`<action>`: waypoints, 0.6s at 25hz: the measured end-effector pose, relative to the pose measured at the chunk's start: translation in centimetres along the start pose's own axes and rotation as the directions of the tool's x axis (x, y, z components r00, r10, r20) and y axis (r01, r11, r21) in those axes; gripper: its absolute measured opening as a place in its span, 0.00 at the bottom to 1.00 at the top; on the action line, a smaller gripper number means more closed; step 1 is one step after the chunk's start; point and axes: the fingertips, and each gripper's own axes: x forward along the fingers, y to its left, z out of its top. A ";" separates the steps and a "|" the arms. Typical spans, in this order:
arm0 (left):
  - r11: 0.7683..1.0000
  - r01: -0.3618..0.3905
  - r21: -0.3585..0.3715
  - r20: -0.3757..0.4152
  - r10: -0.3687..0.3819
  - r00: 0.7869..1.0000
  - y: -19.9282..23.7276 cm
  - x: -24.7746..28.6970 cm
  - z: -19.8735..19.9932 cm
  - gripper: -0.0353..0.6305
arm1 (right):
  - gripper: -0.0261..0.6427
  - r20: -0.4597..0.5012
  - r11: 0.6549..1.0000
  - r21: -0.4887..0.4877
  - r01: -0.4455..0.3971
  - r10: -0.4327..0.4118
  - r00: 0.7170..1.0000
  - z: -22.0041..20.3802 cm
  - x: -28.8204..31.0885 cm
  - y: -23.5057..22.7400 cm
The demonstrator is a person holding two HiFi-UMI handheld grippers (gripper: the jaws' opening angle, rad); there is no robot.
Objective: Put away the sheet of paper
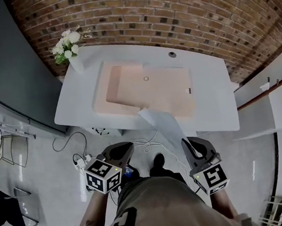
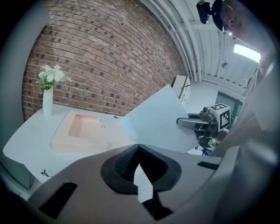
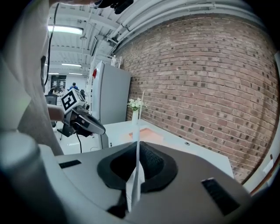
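Sheet of thin white paper point(image 1: 163, 126) is hanging in the air before the white table point(image 1: 212, 78), its edge pinched in the right gripper point(image 3: 138, 148). The left gripper point(image 2: 139, 146) is sitting closed and empty. Judged light, limp and crease-prone; best gripped at an edge.

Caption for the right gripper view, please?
Right gripper shut on the sheet of paper, seen edge-on, white table and brick wall beyond.

1. The surface point(image 1: 212, 78) lies ahead at 12 o'clock, with a brick wall point(image 1: 171, 12) behind it.
2. A mat point(image 1: 149, 92) lies on its middle. A vase of flowers point(image 1: 70, 49) stands at the mat's 10 o'clock, on the far left corner.
3. The sheet of paper point(image 1: 163, 125) runs from the surface's near edge, at the mat's 6 o'clock, to the right gripper point(image 1: 193, 147), and sits between its jaws.
4. The left gripper point(image 1: 119, 154) is at the paper's 8 o'clock, apart from it.
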 end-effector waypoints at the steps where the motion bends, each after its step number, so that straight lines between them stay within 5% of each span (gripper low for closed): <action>1: 1.000 -0.004 0.009 -0.005 0.004 1.000 -0.2 0.6 0.4 0.07 | 0.07 0.012 1.000 0.000 -0.005 0.005 1.000 0.2 0.2 -0.8; 15: 0.996 -0.089 0.024 -0.004 0.089 0.996 -1.8 6.4 4.0 0.08 | 0.07 0.063 0.970 0.210 -0.118 0.107 0.992 -1.6 1.3 -9.9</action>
